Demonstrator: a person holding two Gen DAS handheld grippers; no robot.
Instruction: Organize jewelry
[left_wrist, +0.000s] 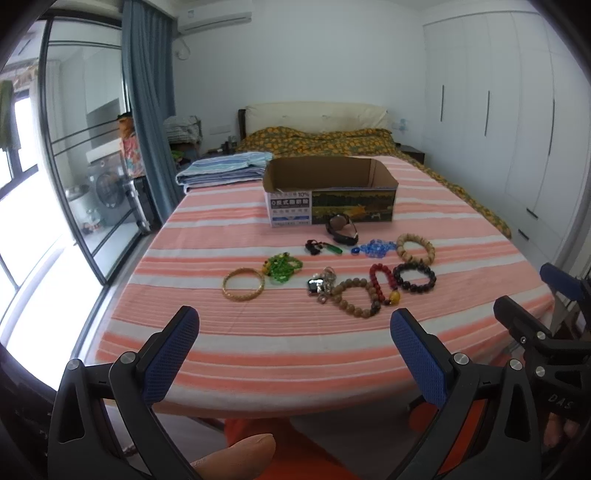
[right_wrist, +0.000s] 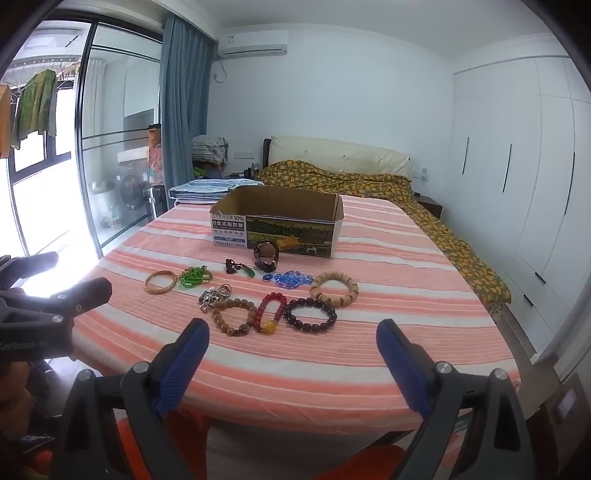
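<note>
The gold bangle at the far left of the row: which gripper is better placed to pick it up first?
Probably the left. The gold bangle lies just ahead of the open left gripper, while from the right gripper it sits far off to the left, beyond the bead bracelets.

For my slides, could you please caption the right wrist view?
Open right claw hovers before bead bracelets and an open cardboard box on a striped bed.

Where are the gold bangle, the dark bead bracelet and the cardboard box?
gold bangle (left_wrist: 243, 299), left wrist view, near edge of its ring.
dark bead bracelet (right_wrist: 311, 326), right wrist view, near beads.
cardboard box (right_wrist: 275, 230), right wrist view, printed front wall.
</note>
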